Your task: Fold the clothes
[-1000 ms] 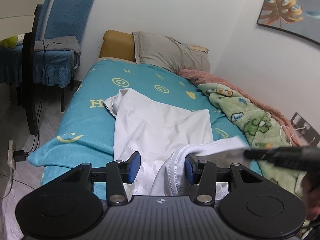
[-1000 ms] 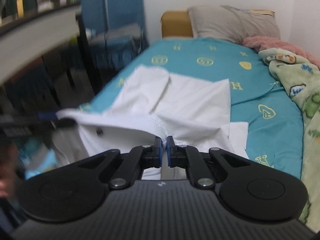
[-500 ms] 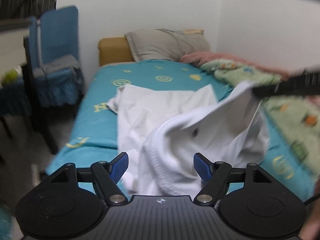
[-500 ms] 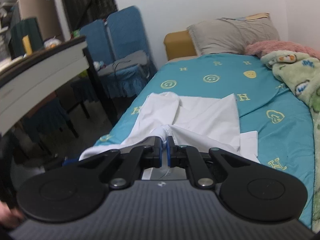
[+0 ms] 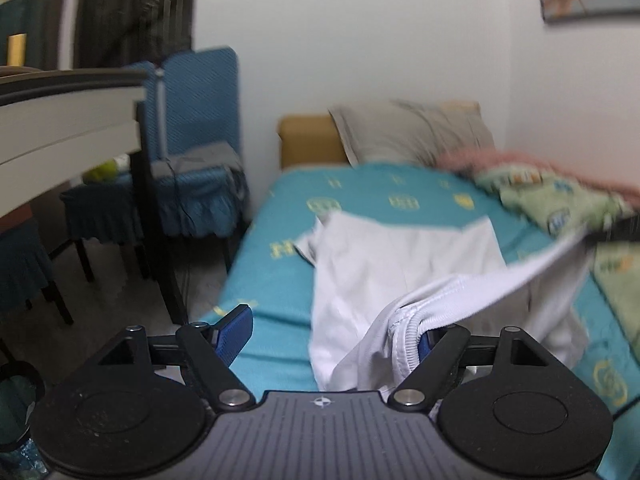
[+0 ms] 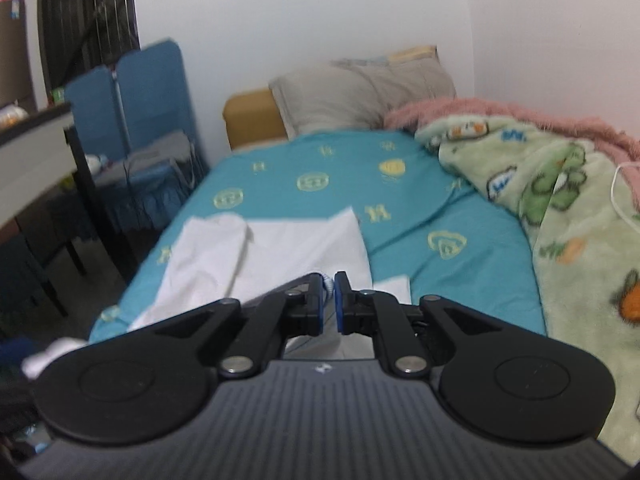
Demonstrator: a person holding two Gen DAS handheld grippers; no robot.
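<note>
While the left gripper stands with its jaws wide, the ribbed hem of the white garment drapes against its right finger, ungripped. The right gripper has its jaws narrow, pinching a bit of the garment's edge. The garment lies along the bed's near-left edge, on the teal sheet. By the bed's right edge sits a green blanket; at the head, a grey pillow.

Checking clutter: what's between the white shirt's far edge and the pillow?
Left wrist view: only bare teal bedsheet between white shirt and pillow.
</note>
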